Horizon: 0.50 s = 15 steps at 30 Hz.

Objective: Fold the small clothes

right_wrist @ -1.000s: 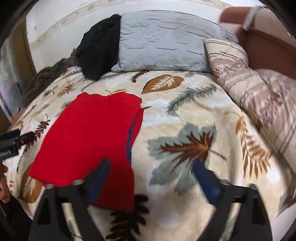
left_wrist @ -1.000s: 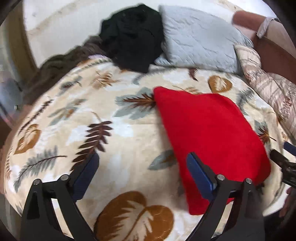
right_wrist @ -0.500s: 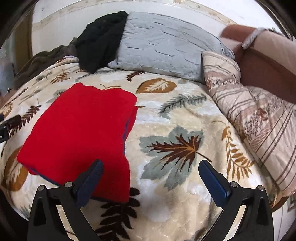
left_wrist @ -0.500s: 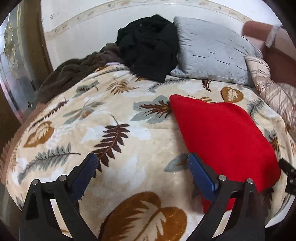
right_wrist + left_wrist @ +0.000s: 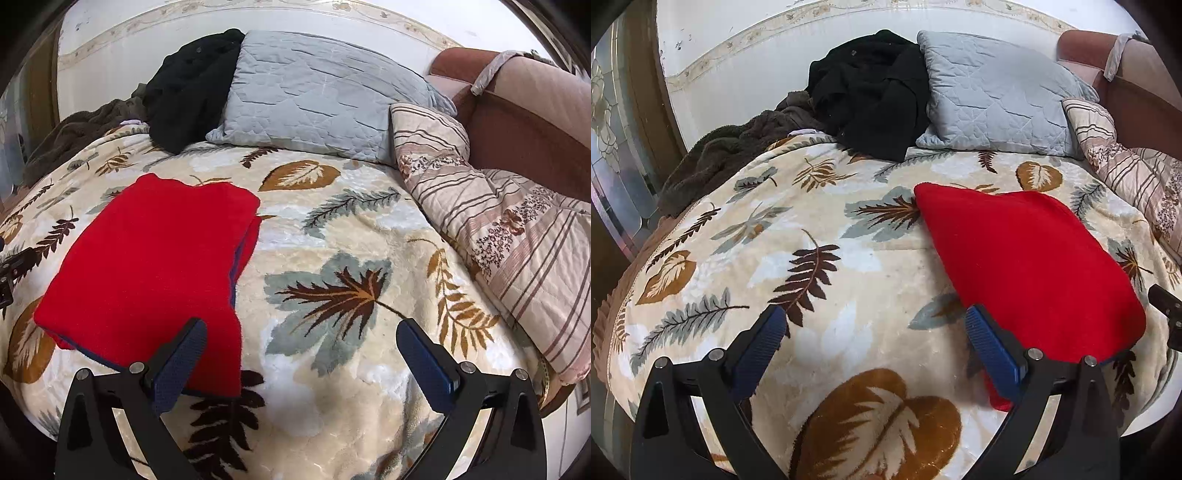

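Note:
A red garment lies folded flat on the leaf-patterned blanket, with a thin blue edge showing along its side in the right wrist view. My left gripper is open and empty above the blanket, to the left of the garment's near corner. My right gripper is open and empty above the blanket, its left finger in front of the garment's near edge. Neither gripper touches the garment.
A black garment pile, a grey quilted pillow and a brown fuzzy blanket lie at the head of the bed. A striped floral quilt lies on the right, with a brown sofa behind it.
Both grippers have pulled back and risen away from the red garment, so more of the bed shows. The garment has not moved and both grippers stay open.

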Tool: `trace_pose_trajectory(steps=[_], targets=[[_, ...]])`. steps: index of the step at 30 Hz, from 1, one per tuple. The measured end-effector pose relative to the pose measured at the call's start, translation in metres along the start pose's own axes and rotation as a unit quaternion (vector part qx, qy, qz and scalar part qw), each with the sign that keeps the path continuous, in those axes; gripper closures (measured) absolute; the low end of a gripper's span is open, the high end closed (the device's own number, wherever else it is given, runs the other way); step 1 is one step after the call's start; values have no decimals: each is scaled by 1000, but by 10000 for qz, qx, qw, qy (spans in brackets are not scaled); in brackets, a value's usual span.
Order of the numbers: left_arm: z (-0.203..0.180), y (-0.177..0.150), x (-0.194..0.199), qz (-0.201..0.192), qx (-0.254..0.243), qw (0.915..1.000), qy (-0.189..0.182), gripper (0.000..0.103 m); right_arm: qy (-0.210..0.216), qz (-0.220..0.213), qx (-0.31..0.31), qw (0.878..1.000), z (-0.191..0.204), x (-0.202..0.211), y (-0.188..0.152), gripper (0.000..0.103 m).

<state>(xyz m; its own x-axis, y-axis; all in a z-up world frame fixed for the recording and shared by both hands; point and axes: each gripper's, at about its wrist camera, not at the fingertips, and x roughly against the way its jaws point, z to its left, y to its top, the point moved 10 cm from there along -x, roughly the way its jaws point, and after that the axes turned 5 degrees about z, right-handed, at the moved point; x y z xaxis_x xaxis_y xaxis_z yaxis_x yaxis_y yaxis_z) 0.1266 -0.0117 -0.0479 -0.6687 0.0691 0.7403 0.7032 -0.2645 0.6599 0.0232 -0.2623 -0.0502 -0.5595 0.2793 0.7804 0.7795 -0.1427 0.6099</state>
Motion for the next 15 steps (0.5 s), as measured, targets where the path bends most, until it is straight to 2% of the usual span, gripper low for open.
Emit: trace_pose_trajectory(steps=[9,15], targets=[[7,-11,9,113,195,9996,-167,4,-2,-84,-105,9999,-8,7,-2,0],[24,-16,11,172,491,9986,-133,4,14,-86,-270,9996,-16,9,-3,0]])
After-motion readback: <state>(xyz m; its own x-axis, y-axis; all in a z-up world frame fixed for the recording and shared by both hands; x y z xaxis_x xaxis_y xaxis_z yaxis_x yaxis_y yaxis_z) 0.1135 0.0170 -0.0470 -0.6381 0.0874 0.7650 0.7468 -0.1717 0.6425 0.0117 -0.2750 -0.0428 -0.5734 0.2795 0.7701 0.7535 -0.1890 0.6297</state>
